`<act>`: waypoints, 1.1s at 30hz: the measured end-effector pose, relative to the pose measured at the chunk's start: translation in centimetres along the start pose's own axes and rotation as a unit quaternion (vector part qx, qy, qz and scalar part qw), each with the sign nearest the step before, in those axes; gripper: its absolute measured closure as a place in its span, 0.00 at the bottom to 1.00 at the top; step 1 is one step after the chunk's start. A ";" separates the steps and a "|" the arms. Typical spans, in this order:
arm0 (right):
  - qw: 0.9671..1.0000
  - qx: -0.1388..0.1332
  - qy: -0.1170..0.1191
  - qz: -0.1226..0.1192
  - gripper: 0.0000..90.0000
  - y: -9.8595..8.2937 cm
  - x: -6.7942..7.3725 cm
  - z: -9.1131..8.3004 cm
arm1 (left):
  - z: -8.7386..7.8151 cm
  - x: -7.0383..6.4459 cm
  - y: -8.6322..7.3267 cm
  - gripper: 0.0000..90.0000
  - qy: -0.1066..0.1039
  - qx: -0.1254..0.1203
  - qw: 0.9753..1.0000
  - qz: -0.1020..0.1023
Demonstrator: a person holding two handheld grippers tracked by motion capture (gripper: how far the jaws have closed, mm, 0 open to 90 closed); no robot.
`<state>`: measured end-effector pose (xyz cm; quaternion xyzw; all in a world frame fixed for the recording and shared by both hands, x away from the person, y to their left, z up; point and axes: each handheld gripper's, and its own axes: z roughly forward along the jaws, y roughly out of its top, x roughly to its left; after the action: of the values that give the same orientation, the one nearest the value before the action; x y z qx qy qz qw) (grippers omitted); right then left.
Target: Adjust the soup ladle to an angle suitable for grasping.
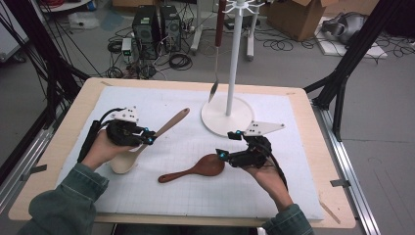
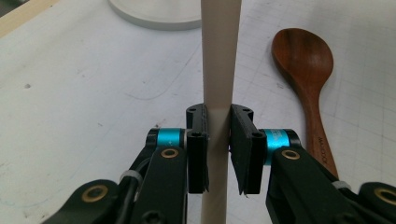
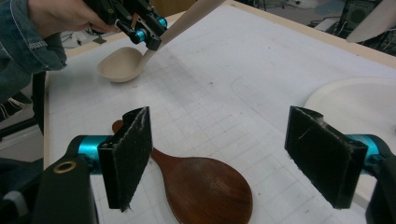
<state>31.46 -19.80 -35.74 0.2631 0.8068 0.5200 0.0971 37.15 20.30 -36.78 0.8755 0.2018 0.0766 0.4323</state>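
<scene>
My left gripper point(image 1: 149, 137) point(image 2: 218, 135) is shut on the handle of a pale wooden ladle point(image 1: 173, 122) point(image 2: 220, 56). The ladle's bowl point(image 3: 122, 65) rests on the white mat while the handle slants up and away. A dark brown wooden spoon point(image 1: 195, 170) point(image 2: 306, 60) point(image 3: 205, 191) lies flat on the mat at the middle front. Just above its bowl hovers my right gripper point(image 1: 228, 144) point(image 3: 224, 156), open wide with nothing between its pads. The left gripper point(image 3: 152, 35) also appears far off in the right gripper view.
A white stand point(image 1: 234, 58) with hooks rises from a round base point(image 1: 215, 122) point(image 2: 159, 14) point(image 3: 355, 98) at the back centre. A metal spoon with a dark handle point(image 1: 218, 49) hangs from it. A white grid mat point(image 1: 274, 191) covers the wooden table.
</scene>
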 end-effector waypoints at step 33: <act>0.999 -0.003 0.033 -0.009 0.30 4.5 1.8 4.0 | 0.0 -2.6 0.8 0.85 -0.052 -0.036 0.998 0.019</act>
<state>33.17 -14.27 -33.30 0.2382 0.8104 0.5299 0.0758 35.04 18.81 -36.00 0.8659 0.1593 0.0469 0.4719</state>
